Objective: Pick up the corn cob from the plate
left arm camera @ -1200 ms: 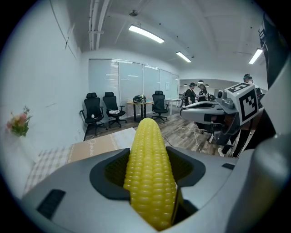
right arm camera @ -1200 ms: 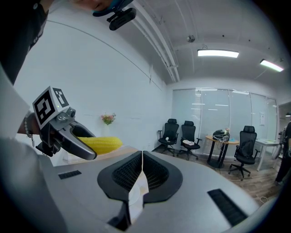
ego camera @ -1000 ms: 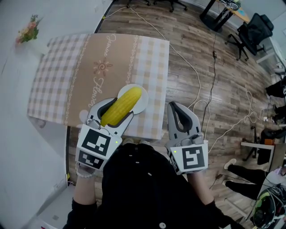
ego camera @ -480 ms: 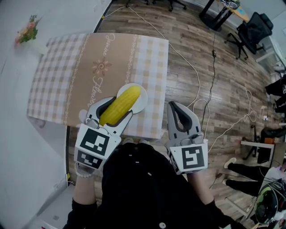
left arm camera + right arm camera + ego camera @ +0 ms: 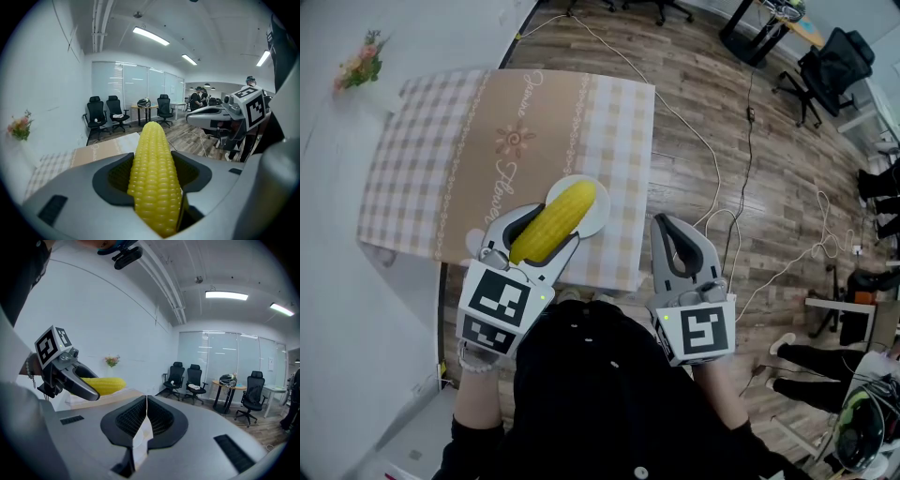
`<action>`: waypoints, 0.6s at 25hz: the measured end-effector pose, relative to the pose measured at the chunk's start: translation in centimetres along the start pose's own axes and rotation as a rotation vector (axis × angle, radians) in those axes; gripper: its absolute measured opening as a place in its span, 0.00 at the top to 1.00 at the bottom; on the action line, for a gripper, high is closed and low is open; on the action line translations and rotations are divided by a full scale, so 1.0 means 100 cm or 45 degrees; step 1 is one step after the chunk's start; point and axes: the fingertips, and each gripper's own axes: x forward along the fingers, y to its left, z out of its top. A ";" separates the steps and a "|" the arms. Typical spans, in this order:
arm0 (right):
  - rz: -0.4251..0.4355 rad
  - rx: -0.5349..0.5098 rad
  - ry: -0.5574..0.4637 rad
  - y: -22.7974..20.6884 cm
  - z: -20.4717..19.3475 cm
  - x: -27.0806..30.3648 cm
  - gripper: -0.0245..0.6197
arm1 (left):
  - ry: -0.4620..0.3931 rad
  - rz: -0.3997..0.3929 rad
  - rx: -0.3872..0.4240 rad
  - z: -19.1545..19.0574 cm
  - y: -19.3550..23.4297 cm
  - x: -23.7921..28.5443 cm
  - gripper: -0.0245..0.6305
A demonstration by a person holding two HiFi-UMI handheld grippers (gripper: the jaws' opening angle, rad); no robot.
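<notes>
The left tool [image 5: 555,223] is gripping the long yellow corn cob [image 5: 567,206], seemingly clear of the round white plate [image 5: 600,217] at its 1 o'clock, so the pick-up is looking finished, while the right tool [image 5: 667,223] is idling closed and empty.

The corn [image 5: 555,221] hid most of the plate [image 5: 601,217]. Its lower end was hidden inside the left gripper [image 5: 553,227].

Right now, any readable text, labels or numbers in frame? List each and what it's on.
"Home" (probably): cursive print on the tablecloth.
Second cursive line farther along the same cloth: too small to read.
Square markers on the left gripper and right gripper: patterns only, no letters or digits.
</notes>
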 end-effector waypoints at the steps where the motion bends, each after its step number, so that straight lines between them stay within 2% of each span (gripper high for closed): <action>1: 0.001 -0.001 0.002 0.000 0.000 0.000 0.90 | -0.002 -0.001 -0.003 0.000 0.000 0.000 0.57; 15: 0.001 0.002 0.011 0.001 -0.003 -0.003 0.89 | -0.011 -0.007 -0.023 -0.002 -0.002 0.000 0.57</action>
